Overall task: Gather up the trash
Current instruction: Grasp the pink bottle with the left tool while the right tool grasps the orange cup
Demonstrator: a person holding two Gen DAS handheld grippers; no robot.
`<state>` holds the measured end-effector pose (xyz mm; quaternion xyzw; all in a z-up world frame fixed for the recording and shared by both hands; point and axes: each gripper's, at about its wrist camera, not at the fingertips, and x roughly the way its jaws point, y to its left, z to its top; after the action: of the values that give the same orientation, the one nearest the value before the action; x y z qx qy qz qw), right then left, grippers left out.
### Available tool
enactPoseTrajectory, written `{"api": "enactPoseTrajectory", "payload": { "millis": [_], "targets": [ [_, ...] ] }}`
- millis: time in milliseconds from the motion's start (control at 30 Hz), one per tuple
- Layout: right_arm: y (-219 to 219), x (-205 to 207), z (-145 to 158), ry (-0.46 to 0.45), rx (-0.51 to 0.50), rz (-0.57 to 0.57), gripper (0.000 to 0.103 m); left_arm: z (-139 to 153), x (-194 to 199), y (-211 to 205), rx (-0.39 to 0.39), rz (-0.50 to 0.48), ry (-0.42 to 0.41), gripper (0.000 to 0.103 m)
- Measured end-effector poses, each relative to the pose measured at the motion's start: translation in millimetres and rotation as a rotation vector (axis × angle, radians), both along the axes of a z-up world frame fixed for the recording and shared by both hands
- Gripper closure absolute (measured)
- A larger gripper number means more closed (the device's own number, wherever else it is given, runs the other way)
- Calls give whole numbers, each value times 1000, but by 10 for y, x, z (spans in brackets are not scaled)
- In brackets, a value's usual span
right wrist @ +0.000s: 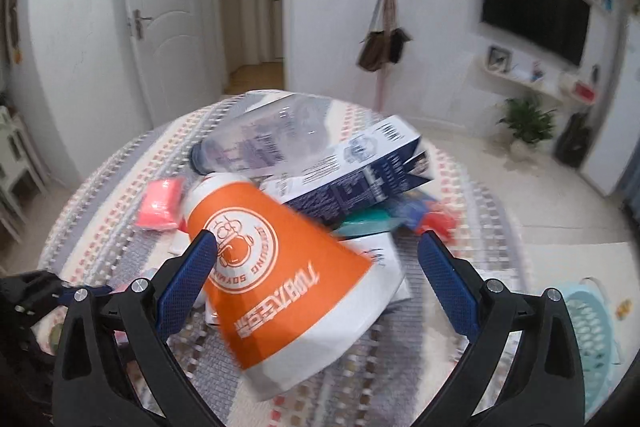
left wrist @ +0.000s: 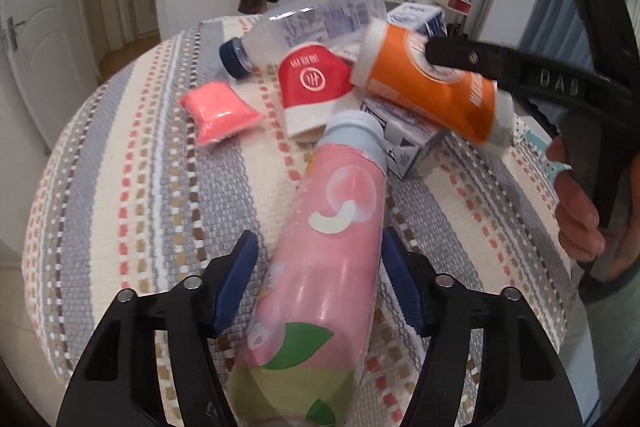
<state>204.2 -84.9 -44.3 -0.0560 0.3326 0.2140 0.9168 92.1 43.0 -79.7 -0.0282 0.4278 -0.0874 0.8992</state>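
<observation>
A pink bottle (left wrist: pixel 320 279) with a pale blue cap lies between the fingers of my left gripper (left wrist: pixel 318 247); the right finger touches it, the left stands off, so the gripper is open around it. My right gripper (right wrist: pixel 316 251) is open around an orange and white paper cup (right wrist: pixel 288 275) that lies tilted on the trash pile; the cup (left wrist: pixel 428 87) and right gripper finger (left wrist: pixel 472 57) also show in the left wrist view. Behind lie a clear bottle (left wrist: pixel 304 23), a red cup (left wrist: pixel 312 87), a pink packet (left wrist: pixel 218 113) and a blue carton (right wrist: pixel 352 167).
The trash sits on a round table with a striped woven cloth (left wrist: pixel 140 195). A light blue plastic basket (right wrist: pixel 592 339) stands on the floor at the right. A hand (left wrist: pixel 580 215) holds the right gripper. A door, television and plant are behind.
</observation>
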Motion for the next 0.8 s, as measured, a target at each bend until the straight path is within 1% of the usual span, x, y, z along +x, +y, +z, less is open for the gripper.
{"api": "enactPoseTrajectory", "payload": {
  "millis": [33, 67, 200, 300, 400, 467, 500, 533, 567, 600, 633, 667, 733, 767, 800],
  "targets": [
    [-11, 37, -23, 18, 14, 7, 8, -17, -1, -11, 2, -7, 5, 47],
    [-12, 78, -63, 38, 21, 7, 8, -37, 1, -23, 5, -11, 7, 48],
    [38, 173, -278, 83, -28, -29, 8, -65, -24, -74, 34, -17, -11, 48],
    [17, 109, -281, 65, 27, -6, 8, -65, -36, -51, 23, -19, -13, 48],
    [-55, 33, -184, 46, 104, 22, 8, -74, -50, -16, 4, -18, -18, 48],
    [-102, 44, -145, 62, 147, 45, 8, -68, -73, -16, 2, -17, -20, 48],
    [-117, 76, -135, 79, 161, 46, 9, -66, -69, -15, 2, -16, -21, 48],
    [-129, 97, -120, 91, 173, 48, 18, -64, -64, -12, 1, -14, -21, 48],
    [-136, 104, -117, 104, 186, 54, 31, -59, -52, -19, 0, -12, -21, 48],
    [-137, 126, -117, 121, 196, 58, 37, -56, -55, -11, -5, -9, -22, 49],
    [-133, 140, -118, 134, 203, 58, 45, -56, -55, -3, -10, -5, -23, 50],
    [-132, 134, -115, 138, 215, 62, 58, -54, -59, 11, -17, -2, -24, 52],
    [-143, 112, -125, 142, 229, 71, 73, -38, -75, 48, -29, 7, -26, 54],
    [-141, 77, -109, 139, 232, 73, 78, -34, -78, 67, -31, 11, -28, 55],
    [-136, 47, -92, 130, 234, 76, 80, -27, -85, 84, -35, 16, -30, 55]
  ]
}}
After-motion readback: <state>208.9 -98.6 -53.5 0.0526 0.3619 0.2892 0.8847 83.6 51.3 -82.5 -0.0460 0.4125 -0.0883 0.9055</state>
